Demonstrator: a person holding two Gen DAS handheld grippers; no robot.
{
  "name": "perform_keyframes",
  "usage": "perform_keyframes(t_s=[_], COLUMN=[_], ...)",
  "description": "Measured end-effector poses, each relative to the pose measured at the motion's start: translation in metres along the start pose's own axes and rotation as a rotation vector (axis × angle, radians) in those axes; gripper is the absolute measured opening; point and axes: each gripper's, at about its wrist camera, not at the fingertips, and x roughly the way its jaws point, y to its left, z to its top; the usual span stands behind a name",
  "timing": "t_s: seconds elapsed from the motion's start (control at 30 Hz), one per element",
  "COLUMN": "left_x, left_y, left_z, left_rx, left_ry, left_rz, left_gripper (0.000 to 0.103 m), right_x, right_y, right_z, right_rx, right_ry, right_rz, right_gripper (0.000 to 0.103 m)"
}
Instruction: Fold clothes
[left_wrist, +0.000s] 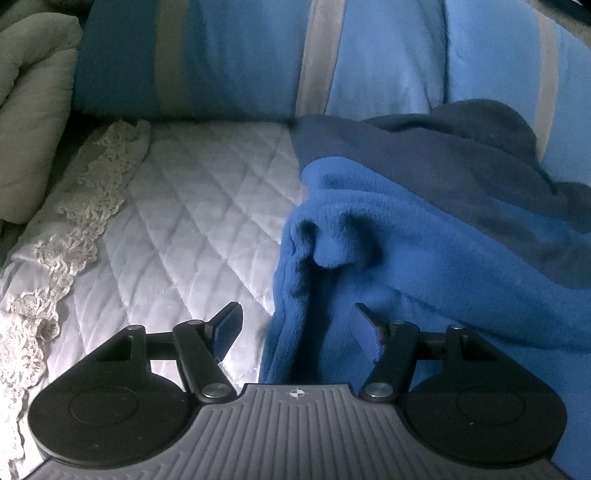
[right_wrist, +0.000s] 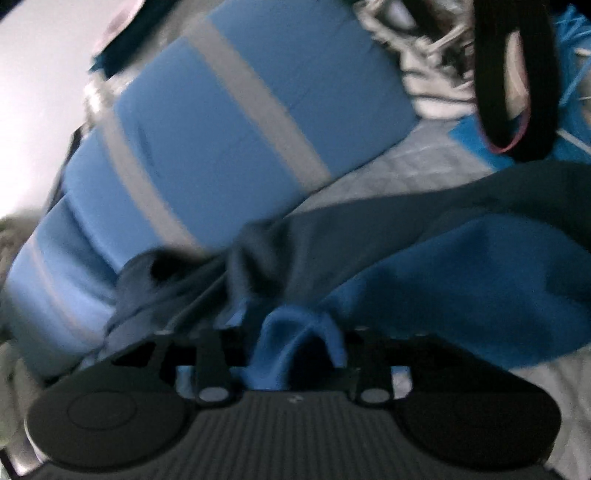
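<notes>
Quilted bed (left_wrist: 192, 206), fleece (left_wrist: 424, 251) before left hand-held gripper (left_wrist: 297, 332).

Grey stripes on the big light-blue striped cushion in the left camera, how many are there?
3 on the light-blue striped cushion: one at left, one in the middle, one at right. More may be hidden.

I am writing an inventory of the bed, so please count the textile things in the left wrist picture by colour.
Blue: 2, the fleece garment being folded and the striped cushion behind it.
White: 2, the quilted cover and the lace trim along its edge.
Beige: 1, the bundled blanket at far left.
Total: 5.
</notes>
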Motion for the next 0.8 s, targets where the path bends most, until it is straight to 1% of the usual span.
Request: perform_keyframes(t_s=[0.07, 0.13, 0.27, 0.4, 0.43, 0.47, 0.5, 0.53, 0.57, 0.8], left_x=[-0.001, -0.001, -0.001, 0.000, 0.000, 0.000, 0.000, 0.001, 0.001, 0.005], left_y=[0.000, 0.000, 0.002, 0.005, 0.006, 0.006, 0.005, 0.005, 0.005, 0.003], left_z=[0.000, 0.000, -0.001, 0.000, 0.000, 0.000, 0.000, 0.000, -0.001, -0.002], left_rx=[0.001, 0.002, -0.003, -0.028, -0.034, -0.035, -0.034, -0.030, -0.025, -0.007], left_ry=[-0.001, -0.001, 0.003, 0.010, 0.011, 0.011, 0.011, 0.010, 0.010, 0.016], left_rz=[-0.003, -0.007, -0.007, -0.008, -0.009, -0.009, -0.009, -0.010, -0.010, -0.013], left_gripper=[0.064, 0.064, 0.064, 0.064, 0.064, 0.064, 0.064, 0.064, 0.064, 0.064], right_x=[-0.002, 0.001, 0.012, 0.038, 0.045, 0.044, 0.044, 0.043, 0.043, 0.039], right_y=[0.006, 0.005, -0.003, -0.020, -0.024, -0.020, -0.017, -0.013, -0.009, 0.016], right_z=[-0.002, -0.004, -0.010, -0.018, -0.020, -0.019, -0.019, -0.018, -0.017, -0.013], right_rx=[-0.022, -0.005, 0.046, 0.129, 0.152, 0.130, 0.108, 0.086, 0.065, -0.088], right_ry=[0.009, 0.058, 0.153, 0.209, 0.219, 0.202, 0.185, 0.167, 0.150, 0.028], right_rz=[0.002, -0.003, -0.007, 0.015, 0.023, 0.018, 0.012, 0.007, 0.001, -0.037], right_gripper=[0.064, 0.070, 0.070, 0.070, 0.064, 0.045, 0.036, 0.015, 0.008, 0.008])
